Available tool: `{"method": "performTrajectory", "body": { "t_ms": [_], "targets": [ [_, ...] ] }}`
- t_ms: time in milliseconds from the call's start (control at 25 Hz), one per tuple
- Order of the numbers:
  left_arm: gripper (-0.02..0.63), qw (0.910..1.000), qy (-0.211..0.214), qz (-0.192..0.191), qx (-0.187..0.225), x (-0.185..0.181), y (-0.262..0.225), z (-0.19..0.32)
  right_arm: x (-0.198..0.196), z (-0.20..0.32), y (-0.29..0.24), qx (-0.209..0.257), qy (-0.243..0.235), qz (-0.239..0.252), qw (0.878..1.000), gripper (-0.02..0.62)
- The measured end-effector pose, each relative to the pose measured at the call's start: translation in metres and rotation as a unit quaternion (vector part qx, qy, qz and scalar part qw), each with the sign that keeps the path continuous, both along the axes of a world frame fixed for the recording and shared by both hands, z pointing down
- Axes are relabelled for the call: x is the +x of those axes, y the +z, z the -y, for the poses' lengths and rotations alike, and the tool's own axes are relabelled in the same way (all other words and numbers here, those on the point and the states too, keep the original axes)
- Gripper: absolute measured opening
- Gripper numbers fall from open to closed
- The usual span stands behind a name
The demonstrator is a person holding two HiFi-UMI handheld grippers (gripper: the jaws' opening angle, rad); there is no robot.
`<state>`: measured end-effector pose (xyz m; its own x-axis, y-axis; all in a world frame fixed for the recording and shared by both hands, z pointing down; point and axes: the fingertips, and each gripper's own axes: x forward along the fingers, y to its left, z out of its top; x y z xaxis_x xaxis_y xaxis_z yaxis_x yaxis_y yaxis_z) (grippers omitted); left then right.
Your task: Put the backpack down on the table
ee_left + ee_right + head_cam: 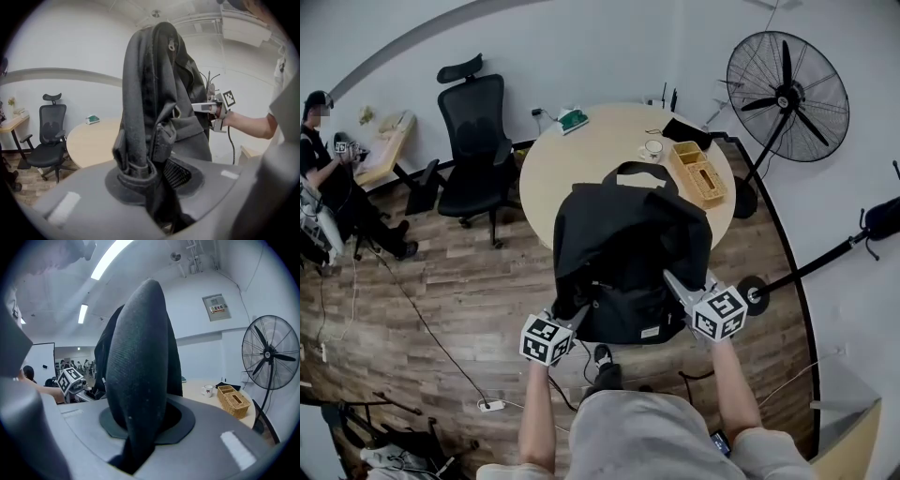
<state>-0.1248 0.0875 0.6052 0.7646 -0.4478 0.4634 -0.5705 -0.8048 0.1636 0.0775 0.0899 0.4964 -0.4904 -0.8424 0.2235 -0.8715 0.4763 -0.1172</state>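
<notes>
Nearest us, our left tool (577, 315) is clamped on a webbing strap at one side of the backpack (628, 253). Our right tool (673, 279) is clamped on a padded shoulder strap at the other side, so neither is empty. Between them the backpack hangs upright in the air, its lower part over the floor by the near edge of the desk (581, 159). We judge the lift done and the setting-down not yet. Beyond, the desk is bare on the near side, with a cup (653, 147) and a wicker box (698, 172) toward the far right.
</notes>
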Motion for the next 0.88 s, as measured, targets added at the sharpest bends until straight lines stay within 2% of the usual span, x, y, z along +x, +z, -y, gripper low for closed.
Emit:
{"method": "performTrajectory", "body": {
  "t_ms": [360,560,880],
  "targets": [
    [0.164,0.9988,0.025,-0.008,0.042,-0.019,-0.04,0.073,-0.02,0.064,-0.043,0.029,0.015,-0.023,0.999,0.071],
    [0.164,0.9979,0.044,0.006,0.047,-0.03,-0.047,0.089,-0.03,0.082,-0.048,0.024,0.009,-0.034,0.999,0.071],
    [0.164,0.9984,0.038,0.015,0.04,-0.026,-0.04,0.116,-0.024,0.116,-0.041,0.022,0.006,-0.031,0.999,0.071]
  ]
}}
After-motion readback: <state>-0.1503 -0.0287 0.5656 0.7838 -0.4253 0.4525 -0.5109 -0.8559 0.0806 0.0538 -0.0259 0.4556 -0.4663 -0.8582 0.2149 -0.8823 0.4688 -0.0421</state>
